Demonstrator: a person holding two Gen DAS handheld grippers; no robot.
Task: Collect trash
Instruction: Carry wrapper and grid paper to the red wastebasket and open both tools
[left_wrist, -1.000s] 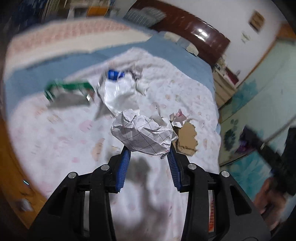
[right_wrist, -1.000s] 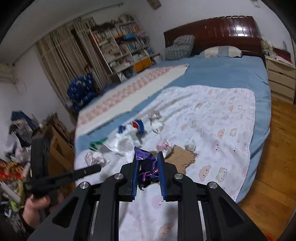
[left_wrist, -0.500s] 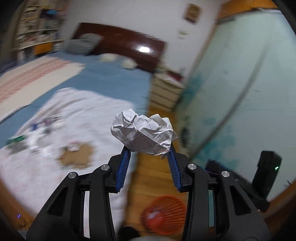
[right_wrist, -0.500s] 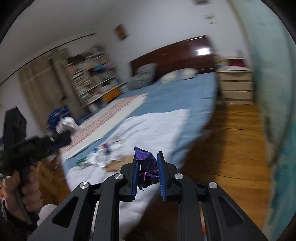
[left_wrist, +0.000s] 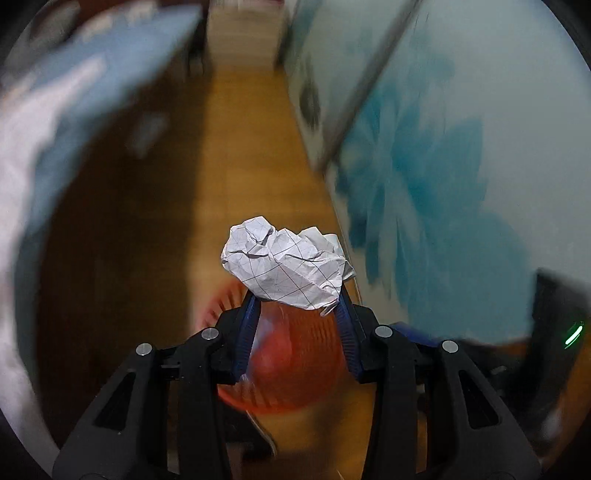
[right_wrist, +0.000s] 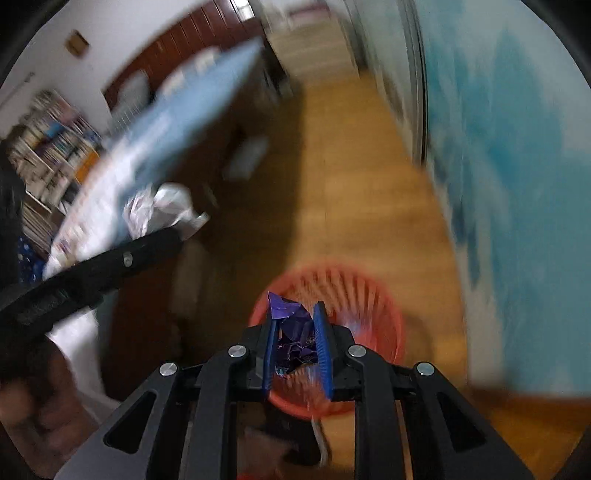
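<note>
The paper ball (left_wrist: 286, 267) is white, crumpled and matt, the purple wrapper (right_wrist: 293, 334) is shiny foil, the red basket (right_wrist: 373, 295) is ribbed plastic, and the floor (right_wrist: 343, 177) is smooth wood.

Bed (right_wrist: 177, 122), bookshelf (right_wrist: 44, 147), wooden floor (left_wrist: 251, 166)

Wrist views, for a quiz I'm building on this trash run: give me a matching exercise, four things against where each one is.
Things:
1. crumpled grid paper
2. purple wrapper
3. red basket
4. bed

Places:
A. on the wooden floor, below both grippers
B. at the left of both views, blurred
C. clamped in the left gripper
D. clamped in the right gripper

Pairs: 1-C, 2-D, 3-A, 4-B
</note>
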